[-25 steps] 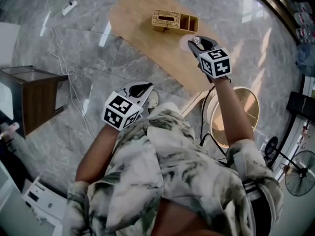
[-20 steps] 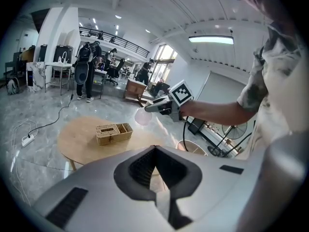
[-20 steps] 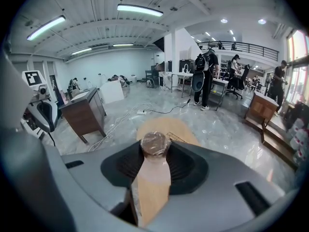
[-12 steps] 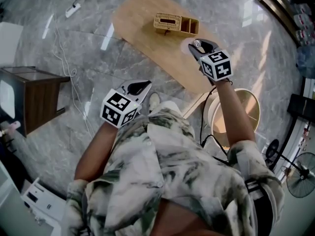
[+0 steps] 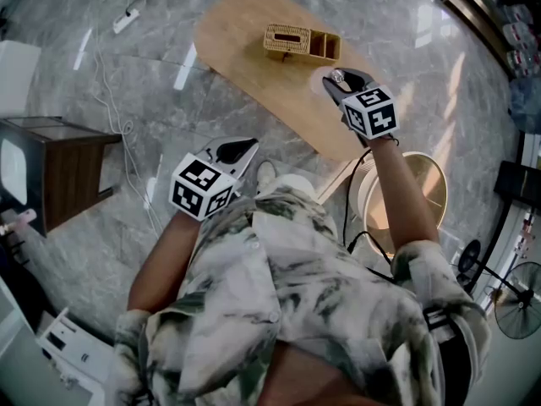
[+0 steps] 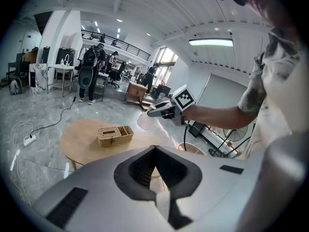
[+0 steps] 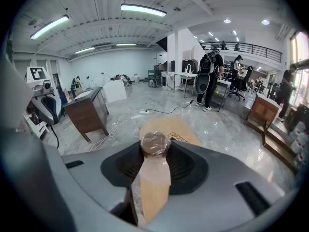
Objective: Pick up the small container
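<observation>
desk [image 5: 241, 62]: the small container [image 7: 154, 143] is held over the right end, near the edge. If it is dropped there, a bounce off onto the floor [image 5: 406, 49] is judged likely.
wicker box [image 5: 287, 37]: stands on the desk, apart from the container. It could be clipped if the load is swung low toward it.
left tongs [image 5: 250, 146]: pressed together with nothing between them, held by the body well off the desk. No backup can be given from there if the container slips.
right tongs [image 5: 340, 81]: part-spread and pinching the small container near the tips. The hold is narrow, so a slip is judged possible if the tongs are tilted or the squeeze is eased.
small container: held in the air in the right tongs, clear of the desk as seen in the left gripper view. The wall is clear and looks smooth, so it could be squirted out or the top popped if it is squeezed harder.
hidden, desk: the near right edge is covered by the right tongs in the head view, and the legs are barely seen.
hidden, grip: pad contact on the container's sides is masked by the container itself, so the depth of the hold cannot be told.
hidden, container: whether the brown patch is lid or contents cannot be told, and the base is not seen.
</observation>
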Motion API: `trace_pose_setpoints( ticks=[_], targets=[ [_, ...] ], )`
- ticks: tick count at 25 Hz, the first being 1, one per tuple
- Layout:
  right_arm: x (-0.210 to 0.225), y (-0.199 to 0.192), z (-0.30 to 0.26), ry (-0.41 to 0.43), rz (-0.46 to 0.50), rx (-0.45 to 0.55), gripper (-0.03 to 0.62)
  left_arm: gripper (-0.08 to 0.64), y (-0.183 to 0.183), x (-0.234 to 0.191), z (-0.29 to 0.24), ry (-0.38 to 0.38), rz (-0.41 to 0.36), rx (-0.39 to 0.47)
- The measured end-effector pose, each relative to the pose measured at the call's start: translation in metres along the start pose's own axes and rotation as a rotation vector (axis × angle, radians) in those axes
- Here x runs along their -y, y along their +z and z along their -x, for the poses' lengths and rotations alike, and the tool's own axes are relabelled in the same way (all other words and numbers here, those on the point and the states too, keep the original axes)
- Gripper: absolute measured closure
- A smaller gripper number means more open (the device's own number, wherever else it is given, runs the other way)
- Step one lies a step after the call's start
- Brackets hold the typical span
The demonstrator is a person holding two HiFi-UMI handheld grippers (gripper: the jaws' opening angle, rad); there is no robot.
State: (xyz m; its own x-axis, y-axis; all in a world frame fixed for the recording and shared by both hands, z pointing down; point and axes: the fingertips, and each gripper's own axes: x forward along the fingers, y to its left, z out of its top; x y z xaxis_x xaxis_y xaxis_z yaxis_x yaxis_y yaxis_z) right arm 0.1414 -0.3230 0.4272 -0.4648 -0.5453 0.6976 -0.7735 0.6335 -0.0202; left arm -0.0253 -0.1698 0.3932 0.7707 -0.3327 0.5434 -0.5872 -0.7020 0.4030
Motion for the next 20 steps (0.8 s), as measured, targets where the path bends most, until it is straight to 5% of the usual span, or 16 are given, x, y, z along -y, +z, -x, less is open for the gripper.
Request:
trace_pose_setpoints(
  ticks=[20],
  targets=[
    [0.009, -0.007, -0.011, 0.001, 0.010, -0.022, 0.433, 0.538, 0.004, -0.008, -0.010, 0.005, 0.015, -0.013]
  ],
)
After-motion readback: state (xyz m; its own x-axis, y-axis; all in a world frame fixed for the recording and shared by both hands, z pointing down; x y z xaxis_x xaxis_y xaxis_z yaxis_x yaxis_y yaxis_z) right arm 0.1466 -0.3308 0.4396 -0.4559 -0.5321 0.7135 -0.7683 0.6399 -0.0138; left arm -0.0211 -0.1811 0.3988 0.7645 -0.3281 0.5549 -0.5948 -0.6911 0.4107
